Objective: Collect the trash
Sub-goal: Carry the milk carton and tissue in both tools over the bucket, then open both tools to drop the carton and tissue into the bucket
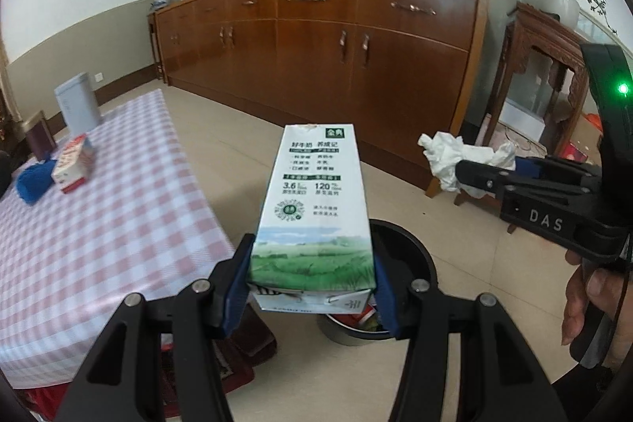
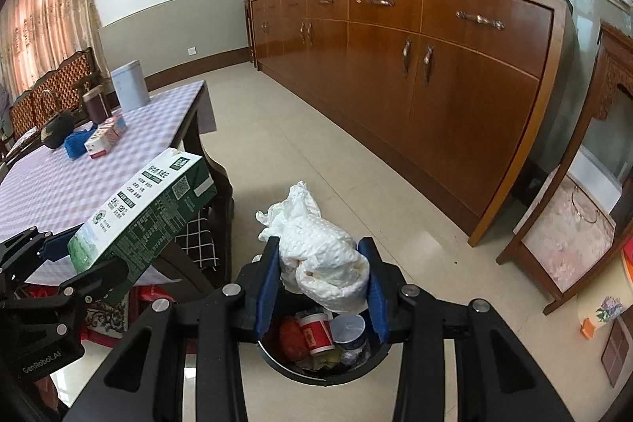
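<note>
Left gripper (image 1: 312, 287): pads pinching carton (image 1: 312, 200) at its base end; carton's long axis runs forward along the fingers, top end pointing away toward the cabinet (image 1: 336, 46), held above the bin (image 1: 415, 252).
Right gripper (image 2: 320, 275): pads pinching crumpled tissue (image 2: 324, 244), wad bulging forward past the fingertips, directly above the bin (image 2: 328, 372).
Bin: black, on the floor beside the counter (image 1: 99, 208); holds a red cup (image 2: 316, 333), a clear cup, other scraps.
Counter: checked cloth; small red-white box (image 1: 73, 165), blue cloth (image 1: 31, 182), canister (image 1: 77, 103) at its far end from the bin.
</note>
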`<action>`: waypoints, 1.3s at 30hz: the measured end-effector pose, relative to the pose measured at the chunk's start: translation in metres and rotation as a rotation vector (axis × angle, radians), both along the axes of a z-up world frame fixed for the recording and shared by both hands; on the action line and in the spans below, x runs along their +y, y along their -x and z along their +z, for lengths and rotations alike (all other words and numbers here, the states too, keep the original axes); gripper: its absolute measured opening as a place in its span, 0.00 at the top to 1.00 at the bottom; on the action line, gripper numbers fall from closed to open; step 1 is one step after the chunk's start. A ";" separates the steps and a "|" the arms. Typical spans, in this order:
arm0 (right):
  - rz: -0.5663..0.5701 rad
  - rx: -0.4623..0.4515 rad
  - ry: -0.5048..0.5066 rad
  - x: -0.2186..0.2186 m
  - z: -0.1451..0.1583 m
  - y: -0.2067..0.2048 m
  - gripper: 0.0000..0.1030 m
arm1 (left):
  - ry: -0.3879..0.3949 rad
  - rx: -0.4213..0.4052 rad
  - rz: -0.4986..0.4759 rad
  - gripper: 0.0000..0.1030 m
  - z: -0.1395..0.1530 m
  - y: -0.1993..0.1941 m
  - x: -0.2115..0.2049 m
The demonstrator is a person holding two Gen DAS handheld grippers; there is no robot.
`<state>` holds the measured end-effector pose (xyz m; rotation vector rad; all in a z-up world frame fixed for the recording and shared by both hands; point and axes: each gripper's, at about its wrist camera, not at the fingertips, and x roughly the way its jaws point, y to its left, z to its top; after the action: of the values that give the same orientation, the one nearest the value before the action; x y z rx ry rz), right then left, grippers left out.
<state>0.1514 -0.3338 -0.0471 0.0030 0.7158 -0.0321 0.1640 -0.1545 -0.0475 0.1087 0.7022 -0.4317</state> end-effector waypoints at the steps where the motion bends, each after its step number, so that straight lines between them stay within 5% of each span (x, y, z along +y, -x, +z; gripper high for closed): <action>1: 0.001 0.004 0.000 -0.003 -0.004 0.000 0.60 | 0.005 0.008 -0.008 0.46 -0.004 -0.001 -0.004; 17: 0.015 0.123 -0.022 -0.042 -0.085 -0.010 0.59 | -0.017 0.157 -0.082 0.46 -0.074 -0.020 -0.052; 27: 0.140 0.235 0.018 -0.044 -0.149 -0.047 0.59 | -0.012 0.266 -0.140 0.46 -0.120 -0.042 -0.065; 29: 0.166 0.264 0.037 -0.043 -0.167 -0.053 0.54 | -0.001 0.284 -0.144 0.45 -0.128 -0.044 -0.066; 30: 0.167 0.274 0.034 -0.043 -0.172 -0.054 0.35 | -0.010 0.293 -0.137 0.43 -0.134 -0.045 -0.065; 31: 0.163 0.282 0.035 -0.046 -0.178 -0.053 0.04 | -0.032 0.296 -0.107 0.41 -0.138 -0.044 -0.063; 33: 0.146 0.290 0.050 -0.047 -0.183 -0.050 0.00 | -0.031 0.277 -0.064 0.29 -0.136 -0.038 -0.055; 39: 0.073 0.312 0.073 -0.053 -0.182 -0.042 0.00 | -0.047 0.240 -0.003 0.28 -0.124 -0.024 -0.040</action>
<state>0.1935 -0.3867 -0.2294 -0.1001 1.0257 0.0118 0.1875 -0.1942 -0.1711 0.1033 0.9491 -0.4349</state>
